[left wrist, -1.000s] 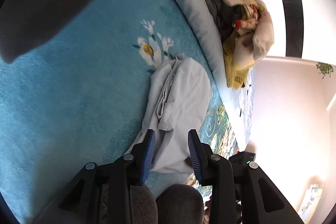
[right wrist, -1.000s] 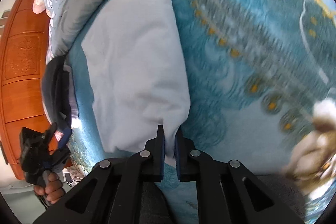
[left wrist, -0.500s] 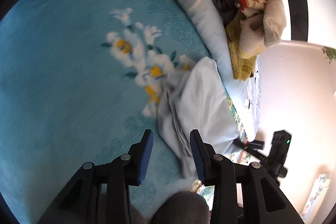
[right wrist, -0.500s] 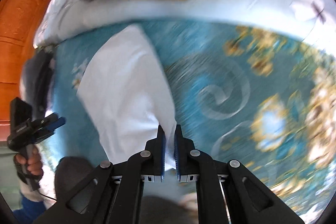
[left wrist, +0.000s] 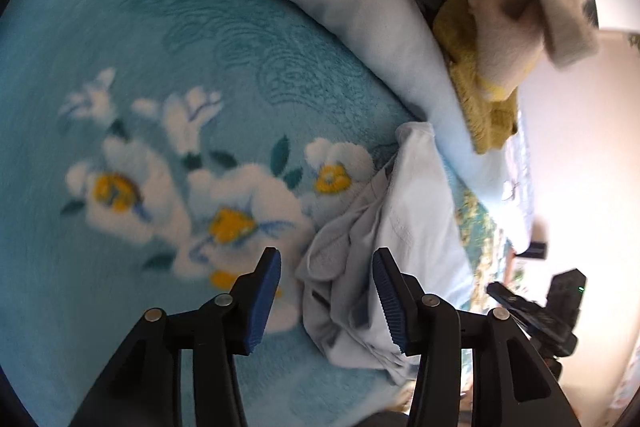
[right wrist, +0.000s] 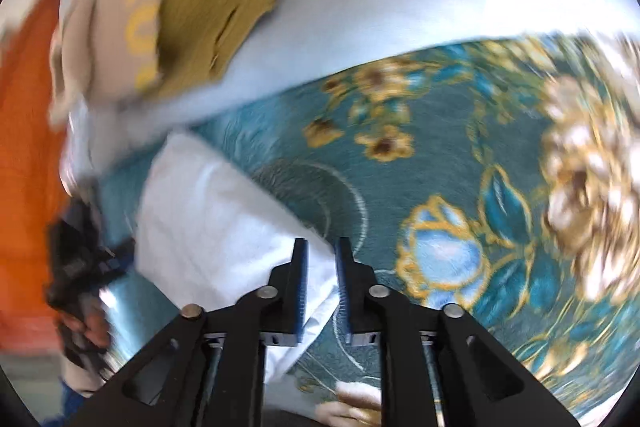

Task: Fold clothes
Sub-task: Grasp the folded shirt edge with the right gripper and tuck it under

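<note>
A pale blue-white garment (left wrist: 416, 227) lies folded on the teal flowered blanket (left wrist: 120, 99), its bunched grey end toward me. My left gripper (left wrist: 326, 293) hovers over that end, and its jaws are opening. The cloth shows between the blue pads, which do not press on it. In the right wrist view the same garment (right wrist: 216, 219) lies flat, with one corner reaching between the fingers of my right gripper (right wrist: 322, 287). Those jaws are opening too, and their pads stand clear of the cloth.
A pile of unfolded clothes (left wrist: 500, 39), mustard and beige (right wrist: 192, 11), rests on a pale blue quilt roll (left wrist: 352, 7) along the blanket's far edge. An orange wooden surface (right wrist: 24, 147) lies beyond. A hand holds the other gripper (right wrist: 80, 267) at the left.
My right gripper was shut on the garment's edge and carried it along; its jaws have now parted. My left gripper swept across the blanket to the garment's bunched end, and its jaws widened.
</note>
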Available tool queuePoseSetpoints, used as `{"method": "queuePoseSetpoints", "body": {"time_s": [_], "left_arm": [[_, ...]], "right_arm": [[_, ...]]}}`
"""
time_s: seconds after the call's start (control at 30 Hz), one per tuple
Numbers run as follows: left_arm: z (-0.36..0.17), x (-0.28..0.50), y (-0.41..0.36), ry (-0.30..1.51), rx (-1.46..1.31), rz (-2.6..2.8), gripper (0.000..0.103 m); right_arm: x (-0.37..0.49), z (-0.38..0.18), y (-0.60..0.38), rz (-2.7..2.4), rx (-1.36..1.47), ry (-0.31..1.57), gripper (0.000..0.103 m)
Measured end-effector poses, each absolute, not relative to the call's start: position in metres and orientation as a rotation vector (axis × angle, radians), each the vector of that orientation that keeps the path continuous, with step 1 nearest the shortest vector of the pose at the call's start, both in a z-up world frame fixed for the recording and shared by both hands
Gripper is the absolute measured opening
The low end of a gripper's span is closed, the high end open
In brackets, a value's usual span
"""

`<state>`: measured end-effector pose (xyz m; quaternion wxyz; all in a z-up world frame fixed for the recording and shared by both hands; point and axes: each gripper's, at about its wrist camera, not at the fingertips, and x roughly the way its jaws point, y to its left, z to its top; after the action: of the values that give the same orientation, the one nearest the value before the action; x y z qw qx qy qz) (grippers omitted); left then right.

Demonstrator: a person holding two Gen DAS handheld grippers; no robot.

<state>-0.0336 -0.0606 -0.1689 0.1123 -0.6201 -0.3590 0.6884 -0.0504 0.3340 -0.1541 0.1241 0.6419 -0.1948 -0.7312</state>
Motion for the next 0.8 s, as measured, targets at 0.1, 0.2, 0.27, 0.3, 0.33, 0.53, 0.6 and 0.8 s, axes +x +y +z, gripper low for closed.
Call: {"method": "queuePoseSetpoints", "body": {"time_s": [0.1,0.2,0.27,0.3,0.33,0.53,0.6,0.8], "left_arm": [[-0.17,-0.042,-0.053,-1.048,-1.769,2.002,0.054],[-0.174,-0.05,-0.046,-1.046,-1.763,1.98,0.061],[-0.177,-0.057,-0.038,-0.985,-1.793,1.981,0.061],[-0.178,-0.06,-0.033,-0.944,-1.8,1.985,0.061],[-0.179,-0.062,-0.029,-0.915,-1.801,1.989,0.061],[-0.178,-0.065,-0.021,-0.919,-1.759,1.974,0.063],[-0.18,-0.064,-0.016,-0.906,-1.758,1.967,0.061],[-0.177,-0.062,-0.011,-0.908,-1.768,1.965,0.056]], "right_arm": [[-0.024,-0.169,0.352,-2.102,1.816,-0.793,0.047],[-0.006,-0.188,0.36,-2.097,1.773,-0.983,0.048],[0.001,-0.199,0.366,-2.1,1.743,-1.114,0.049],[0.001,-0.205,0.367,-2.092,1.724,-1.181,0.049],[0.0,-0.21,0.368,-2.087,1.708,-1.228,0.05],[-0.015,-0.224,0.351,-2.085,1.654,-1.294,0.05],[-0.018,-0.225,0.342,-2.056,1.635,-1.302,0.05],[-0.027,-0.223,0.325,-2.035,1.627,-1.283,0.04]]}}
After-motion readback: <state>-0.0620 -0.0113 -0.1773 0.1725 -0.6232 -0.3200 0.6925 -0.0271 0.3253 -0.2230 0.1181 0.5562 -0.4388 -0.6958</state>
